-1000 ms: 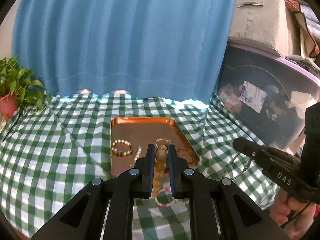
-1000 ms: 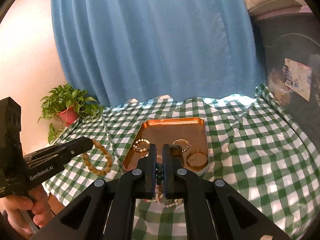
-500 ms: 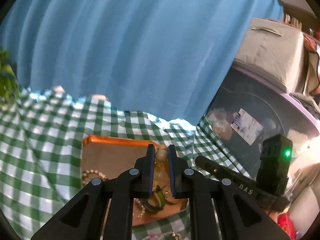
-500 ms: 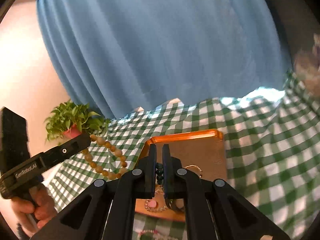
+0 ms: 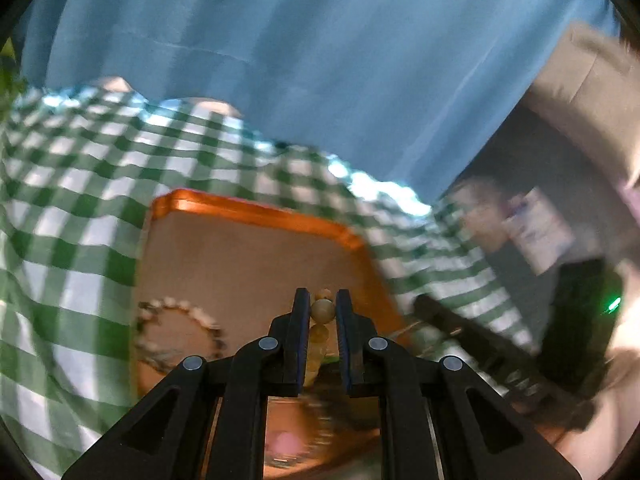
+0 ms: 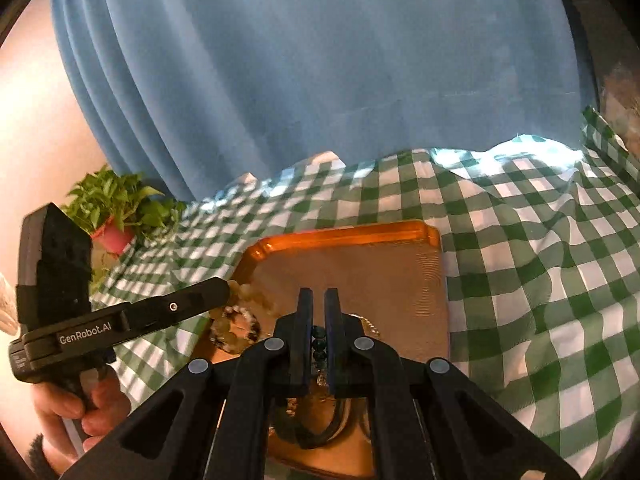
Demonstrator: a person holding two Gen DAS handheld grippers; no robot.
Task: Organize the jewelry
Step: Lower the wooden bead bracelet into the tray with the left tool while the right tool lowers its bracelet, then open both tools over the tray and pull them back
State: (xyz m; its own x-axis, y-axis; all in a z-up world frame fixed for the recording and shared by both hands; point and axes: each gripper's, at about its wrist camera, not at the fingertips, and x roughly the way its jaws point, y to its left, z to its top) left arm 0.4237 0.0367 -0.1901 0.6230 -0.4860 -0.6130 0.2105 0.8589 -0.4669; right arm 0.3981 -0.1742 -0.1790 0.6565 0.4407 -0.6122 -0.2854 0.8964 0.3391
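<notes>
My left gripper (image 5: 323, 298) is shut on a tan wooden bead bracelet (image 5: 322, 311), low over the orange tray (image 5: 260, 212). In the right wrist view this left gripper (image 6: 226, 284) comes in from the left, its beads (image 6: 256, 296) hanging blurred over the tray's left rim. My right gripper (image 6: 319, 300) is shut on a dark green bead bracelet (image 6: 319, 340) above the tray (image 6: 340, 236). It shows blurred at the tray's right edge in the left wrist view (image 5: 420, 302). A pearl-and-dark bracelet (image 5: 176, 328) (image 6: 236, 326) lies on the tray, with more jewelry half hidden beneath the fingers.
A green checked cloth (image 6: 540, 280) covers the table, with a blue curtain (image 6: 320, 80) behind. A potted plant (image 6: 116, 208) stands at the back left. A dark storage bin (image 5: 540, 220) and a beige box (image 5: 592, 120) stand to the right. A person's hand (image 6: 80, 404) holds the left gripper.
Both grippers have moved forward and down over the tray, each still shut on its bracelet. The tray now looms much larger in both views.
</notes>
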